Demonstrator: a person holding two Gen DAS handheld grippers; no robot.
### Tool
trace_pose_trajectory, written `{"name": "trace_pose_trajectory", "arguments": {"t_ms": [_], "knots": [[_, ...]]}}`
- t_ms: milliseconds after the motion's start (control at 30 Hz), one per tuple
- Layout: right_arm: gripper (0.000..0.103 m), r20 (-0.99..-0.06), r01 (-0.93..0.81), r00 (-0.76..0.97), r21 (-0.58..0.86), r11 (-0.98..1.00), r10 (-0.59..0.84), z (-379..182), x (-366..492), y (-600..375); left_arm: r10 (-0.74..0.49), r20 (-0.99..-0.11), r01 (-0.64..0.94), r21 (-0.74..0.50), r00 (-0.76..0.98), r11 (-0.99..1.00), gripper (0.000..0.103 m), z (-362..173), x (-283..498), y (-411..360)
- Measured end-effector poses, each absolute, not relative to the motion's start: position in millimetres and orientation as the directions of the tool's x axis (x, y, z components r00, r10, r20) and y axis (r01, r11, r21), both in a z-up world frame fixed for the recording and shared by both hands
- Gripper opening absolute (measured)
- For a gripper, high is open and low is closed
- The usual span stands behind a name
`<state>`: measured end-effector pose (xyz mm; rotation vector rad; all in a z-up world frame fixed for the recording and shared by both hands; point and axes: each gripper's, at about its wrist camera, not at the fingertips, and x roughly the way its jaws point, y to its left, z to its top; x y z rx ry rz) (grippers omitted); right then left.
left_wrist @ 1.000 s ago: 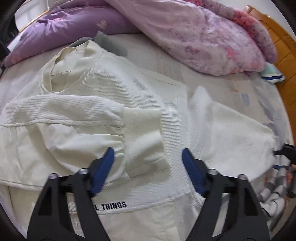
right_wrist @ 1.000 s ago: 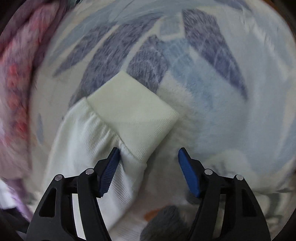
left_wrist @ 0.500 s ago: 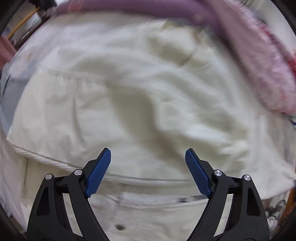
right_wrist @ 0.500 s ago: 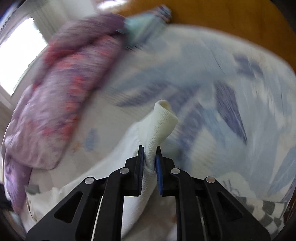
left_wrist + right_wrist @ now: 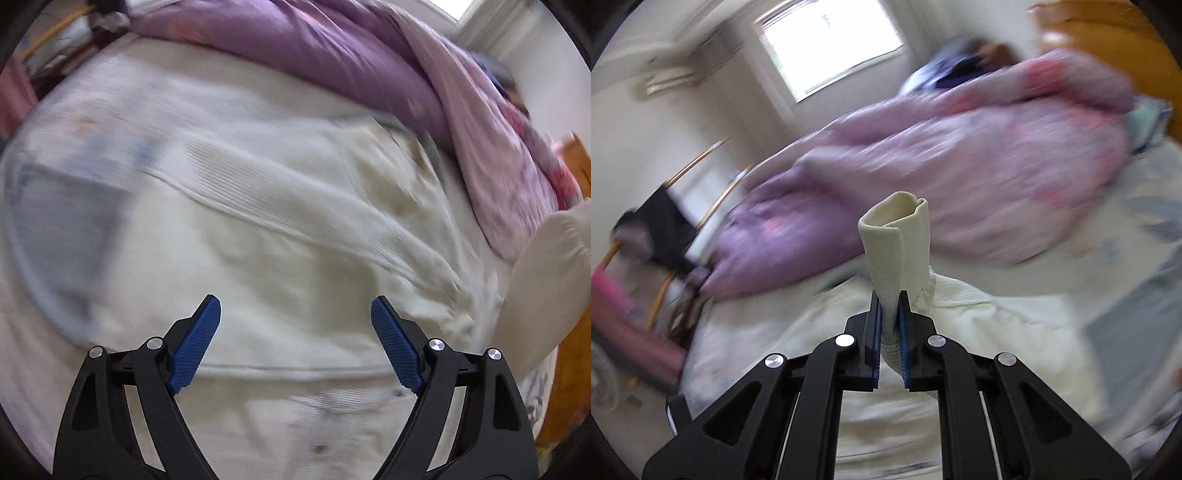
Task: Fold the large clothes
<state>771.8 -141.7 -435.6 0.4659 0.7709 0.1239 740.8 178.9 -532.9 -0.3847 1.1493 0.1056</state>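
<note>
Right wrist view: right claw (image 5: 890, 334) clenched on sleeve cuff (image 5: 895, 240), centre frame, lifted above the sweater (image 5: 295, 229) spread on the bed (image 5: 122, 92). Left claw (image 5: 295, 343) released, hovering over it. Advice: lay sleeve flat across body, then let go.

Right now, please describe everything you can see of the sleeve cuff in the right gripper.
The sleeve cuff is cream, finely ribbed knit, rolled into an open tube that stands upright. The right gripper, still closing, pinches it just below the gathered seam where it joins the cream sweatshirt. It is lifted off the bed, before the purple quilt.
</note>
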Motion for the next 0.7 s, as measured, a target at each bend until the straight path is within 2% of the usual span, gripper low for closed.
{"name": "trace_pose_trajectory", "arguments": {"t_ms": [133,233,367,433,467,533,600,667,700], "knots": [[0.008,-0.663,-0.062,0.62,0.491,0.869,0.419,-463.6,782.2,-34.0,-0.035,-0.898,-0.362,-0.213,0.439,0.907,0.084,-519.7,724.5,252.1],[0.008,-0.693,-0.132,0.533,0.498,0.857,0.485,-487.6,782.7,33.1,-0.008,-0.901,-0.396,-0.198,0.433,0.897,0.084,-519.0,719.1,279.8],[0.009,-0.745,-0.178,0.423,0.49,0.853,0.516,-521.8,774.0,98.7,0.003,-0.905,-0.428,-0.198,0.426,0.882,0.084,-523.0,704.7,312.7],[0.01,-0.794,-0.193,0.315,0.484,0.854,0.521,-547.7,773.7,123.5,0.004,-0.907,-0.433,-0.198,0.422,0.879,0.084,-525.3,696.2,321.0],[0.015,-0.816,-0.183,0.264,0.48,0.858,0.514,-558.9,775.7,131.6,-0.006,-0.909,-0.437,-0.206,0.417,0.876,0.084,-526.5,695.0,323.8],[0.018,-0.829,-0.157,0.205,0.497,0.854,0.52,-570.3,775.7,134.7,-0.023,-0.906,-0.443,-0.228,0.422,0.867,0.084,-525.7,693.5,324.5],[0.031,-0.793,-0.166,0.205,0.55,0.818,0.574,-561.6,772.1,128.7,-0.029,-0.9,-0.444,-0.242,0.434,0.862,0.084,-523.6,695.0,324.5],[0.049,-0.753,-0.189,0.227,0.588,0.787,0.617,-542.8,767.9,113.5,-0.045,-0.889,-0.438,-0.268,0.456,0.858,0.084,-517.4,698.0,320.5],[0.054,-0.738,-0.199,0.227,0.603,0.772,0.635,-533.7,765.7,102.0,-0.048,-0.884,-0.432,-0.273,0.464,0.86,0.084,-514.6,701.6,316.8]]}}
